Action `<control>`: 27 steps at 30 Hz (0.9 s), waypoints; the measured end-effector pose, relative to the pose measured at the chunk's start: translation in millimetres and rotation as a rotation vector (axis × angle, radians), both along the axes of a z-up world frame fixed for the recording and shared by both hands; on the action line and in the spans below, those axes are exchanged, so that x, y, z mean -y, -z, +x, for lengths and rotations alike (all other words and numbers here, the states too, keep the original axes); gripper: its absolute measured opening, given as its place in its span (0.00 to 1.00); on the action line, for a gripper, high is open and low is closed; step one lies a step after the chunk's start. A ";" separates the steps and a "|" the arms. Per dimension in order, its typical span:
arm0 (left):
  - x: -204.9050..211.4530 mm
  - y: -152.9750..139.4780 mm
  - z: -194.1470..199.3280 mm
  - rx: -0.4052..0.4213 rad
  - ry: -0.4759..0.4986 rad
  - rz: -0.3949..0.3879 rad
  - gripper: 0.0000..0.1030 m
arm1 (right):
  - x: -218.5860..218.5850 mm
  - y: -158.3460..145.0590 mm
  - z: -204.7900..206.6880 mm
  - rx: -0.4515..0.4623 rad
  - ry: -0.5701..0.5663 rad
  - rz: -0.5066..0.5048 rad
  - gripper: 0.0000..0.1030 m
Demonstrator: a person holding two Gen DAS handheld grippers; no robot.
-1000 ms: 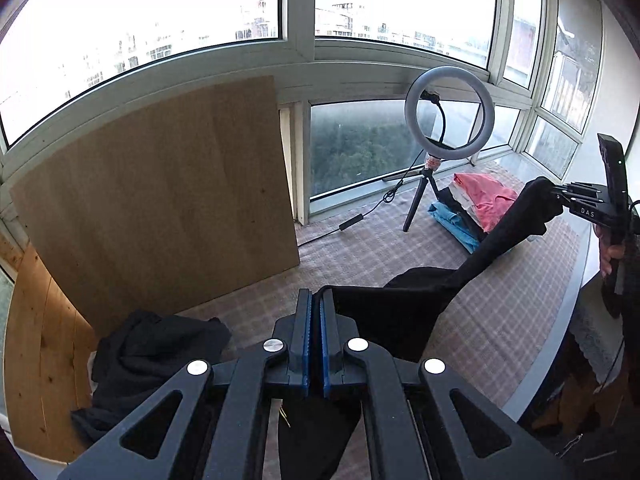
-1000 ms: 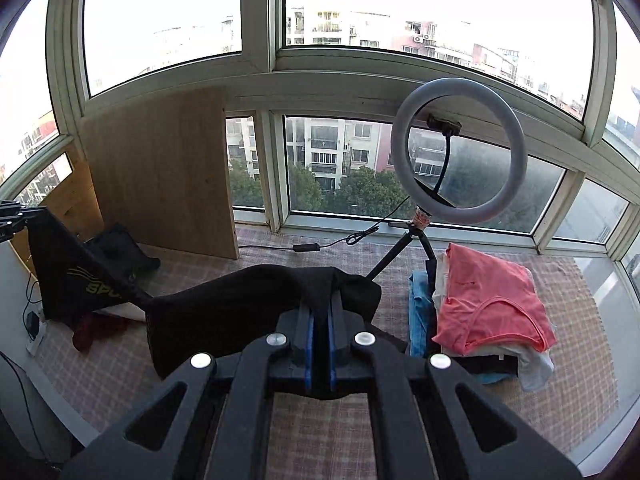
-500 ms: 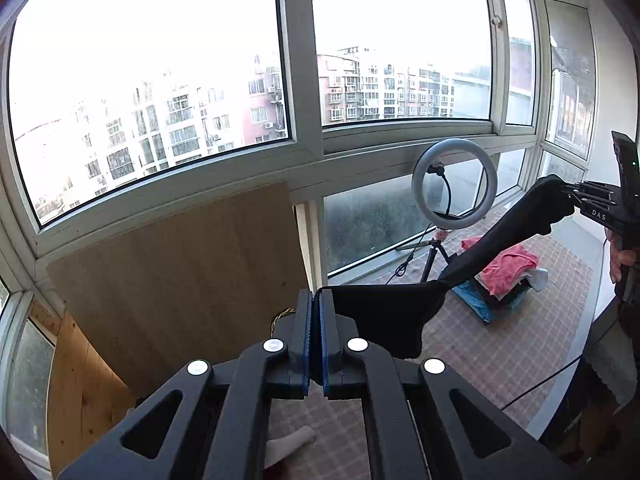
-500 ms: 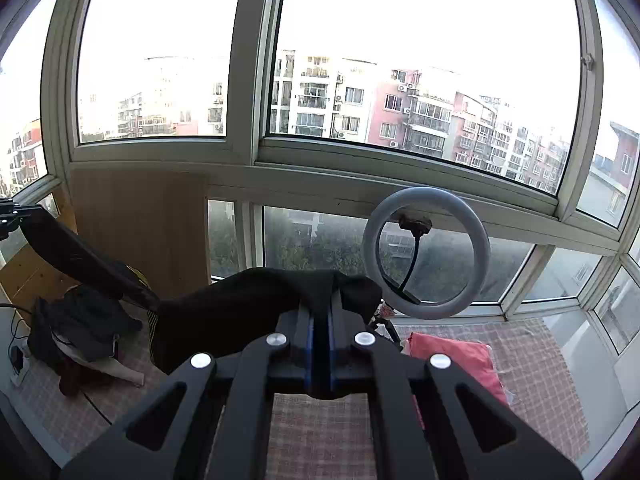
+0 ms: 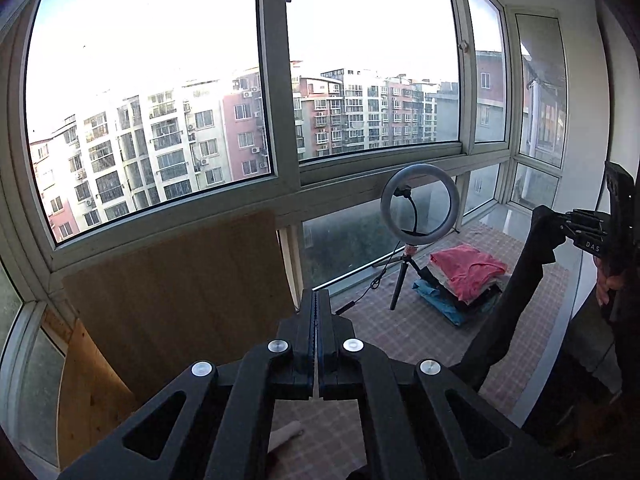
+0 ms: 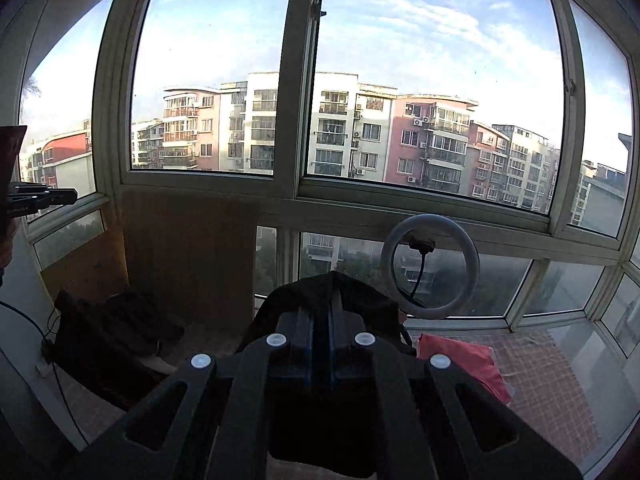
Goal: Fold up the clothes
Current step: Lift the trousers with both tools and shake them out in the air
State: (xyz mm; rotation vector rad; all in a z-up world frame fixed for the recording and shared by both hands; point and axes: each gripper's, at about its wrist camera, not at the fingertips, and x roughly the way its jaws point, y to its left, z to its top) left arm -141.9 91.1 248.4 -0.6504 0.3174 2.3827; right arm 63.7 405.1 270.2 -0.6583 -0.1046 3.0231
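Left gripper (image 5: 318,300): jaws pressed together, nothing visible between them. It is raised and tilted slightly downward toward the window. Right gripper (image 5: 562,226): jaws clamped on the top edge of a black garment (image 5: 516,288), which hangs down from it toward the checked mat (image 5: 404,336).

The left wrist view shows the right gripper from the side at the right edge, with part of a hand (image 5: 608,284) behind it, the garment's drop, and a stack of folded clothes (image 5: 464,276) with a pink piece on top, just beside the ring light (image 5: 420,204).

The right wrist view shows black cloth bunched around that gripper's closed fingers, the left gripper at the far left edge, and a dark pile of clothes (image 6: 116,328) before the wooden board (image 6: 188,248).
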 end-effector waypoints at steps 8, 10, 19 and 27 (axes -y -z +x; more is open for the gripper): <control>-53.4 207.4 -5.0 0.415 0.130 -0.159 0.02 | -30.1 189.8 -130.5 0.412 0.107 0.035 0.05; -58.1 263.9 15.5 0.526 0.165 -0.186 0.05 | -42.5 230.3 -141.2 0.487 0.137 0.054 0.05; -102.8 422.4 76.6 0.772 0.218 -0.319 0.11 | -88.6 270.0 -113.4 0.573 0.176 -0.003 0.05; -149.5 450.2 81.8 0.670 0.251 -0.438 0.24 | -92.2 274.5 -97.1 0.594 0.148 -0.024 0.05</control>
